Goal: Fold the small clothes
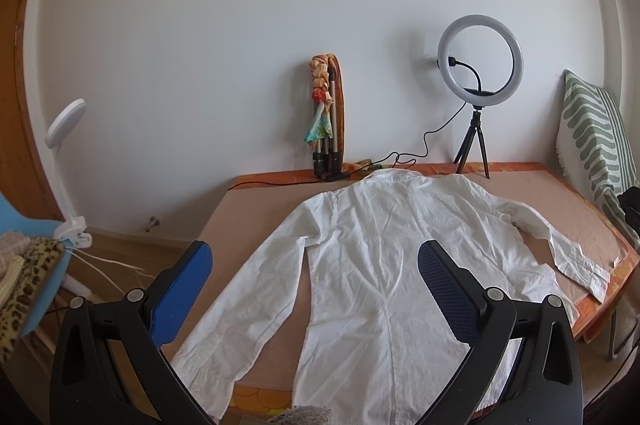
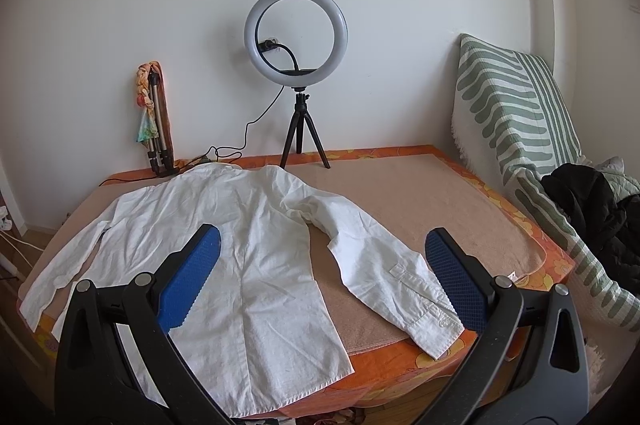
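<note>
A white long-sleeved shirt [image 1: 360, 265] lay spread flat, back up, on the bed [image 1: 256, 209], its collar toward the far edge by the wall and its hem hanging over the near edge. The left gripper [image 1: 314, 289] hovered above the near edge with its fingers [image 1: 182, 289] spread wide and empty, the shirt's left sleeve and lower body lying between and below them. The right gripper [image 2: 322, 277] was likewise wide open and holding nothing; its fingers [image 2: 456, 285] framed the shirt's lower body and right sleeve, whose cuff [image 2: 432, 321] lay at the near right edge just beneath the right-hand pad. A ring light [image 2: 296, 37] on a tripod stood at the far edge.
</note>
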`<action>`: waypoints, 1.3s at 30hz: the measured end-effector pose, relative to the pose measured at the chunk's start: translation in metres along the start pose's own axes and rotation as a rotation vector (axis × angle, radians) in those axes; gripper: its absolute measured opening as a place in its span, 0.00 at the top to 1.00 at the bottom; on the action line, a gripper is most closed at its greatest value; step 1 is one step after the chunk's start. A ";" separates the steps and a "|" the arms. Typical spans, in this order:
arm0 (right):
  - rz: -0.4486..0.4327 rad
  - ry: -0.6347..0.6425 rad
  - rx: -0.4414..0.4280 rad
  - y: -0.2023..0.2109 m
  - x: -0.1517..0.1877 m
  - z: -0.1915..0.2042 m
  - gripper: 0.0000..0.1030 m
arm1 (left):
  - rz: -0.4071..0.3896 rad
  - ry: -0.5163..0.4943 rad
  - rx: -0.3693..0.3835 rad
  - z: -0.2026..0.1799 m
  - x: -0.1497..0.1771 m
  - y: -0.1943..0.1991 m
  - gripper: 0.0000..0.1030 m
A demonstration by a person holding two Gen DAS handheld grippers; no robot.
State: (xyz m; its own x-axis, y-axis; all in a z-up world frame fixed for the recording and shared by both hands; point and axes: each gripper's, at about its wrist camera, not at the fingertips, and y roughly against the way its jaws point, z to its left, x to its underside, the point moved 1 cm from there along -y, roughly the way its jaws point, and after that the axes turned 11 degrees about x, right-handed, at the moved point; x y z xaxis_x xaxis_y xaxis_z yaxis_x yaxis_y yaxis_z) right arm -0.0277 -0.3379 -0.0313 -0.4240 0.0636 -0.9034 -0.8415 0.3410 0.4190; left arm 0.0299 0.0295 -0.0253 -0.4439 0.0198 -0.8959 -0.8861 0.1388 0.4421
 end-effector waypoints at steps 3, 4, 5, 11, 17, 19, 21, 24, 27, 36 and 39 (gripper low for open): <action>0.004 -0.004 -0.014 0.000 -0.003 0.006 0.00 | 0.010 0.020 -0.008 0.013 0.001 -0.002 0.01; 0.001 0.000 -0.017 0.001 -0.004 0.008 0.00 | 0.020 0.030 -0.006 0.019 0.001 -0.003 0.01; -0.005 0.005 -0.015 0.002 -0.005 0.010 0.00 | 0.030 0.036 -0.003 0.026 0.002 -0.004 0.01; -0.012 0.002 -0.096 0.008 -0.013 0.030 0.00 | 0.059 0.029 -0.038 0.073 0.018 -0.008 0.11; -0.049 0.099 -0.236 0.014 -0.031 0.079 0.00 | 0.196 0.084 -0.093 0.128 0.053 -0.027 0.37; -0.077 0.135 -0.275 0.018 -0.035 0.100 0.00 | 0.252 0.147 -0.064 0.148 0.068 -0.035 0.44; -0.098 0.171 -0.336 0.021 -0.040 0.125 0.00 | 0.305 0.171 -0.065 0.163 0.082 -0.043 0.48; -0.101 0.235 -0.399 0.020 -0.045 0.168 0.00 | 0.367 0.176 -0.079 0.178 0.104 -0.050 0.56; -0.033 0.270 -0.427 0.009 -0.051 0.212 0.00 | 0.421 0.227 -0.088 0.200 0.124 -0.057 0.56; 0.186 0.279 -0.568 -0.049 -0.066 0.307 0.05 | 0.537 0.315 -0.010 0.222 0.163 -0.076 0.56; 0.251 0.309 -0.562 -0.073 -0.064 0.338 0.11 | 0.565 0.319 0.019 0.218 0.171 -0.084 0.56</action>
State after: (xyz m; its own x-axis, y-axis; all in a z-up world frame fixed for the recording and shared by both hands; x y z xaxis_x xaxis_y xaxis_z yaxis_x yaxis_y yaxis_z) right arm 0.1736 -0.0495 -0.0347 -0.6349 -0.2216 -0.7402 -0.7156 -0.1925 0.6714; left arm 0.0571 0.2372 -0.2252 -0.8615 -0.2000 -0.4668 -0.5030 0.2106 0.8382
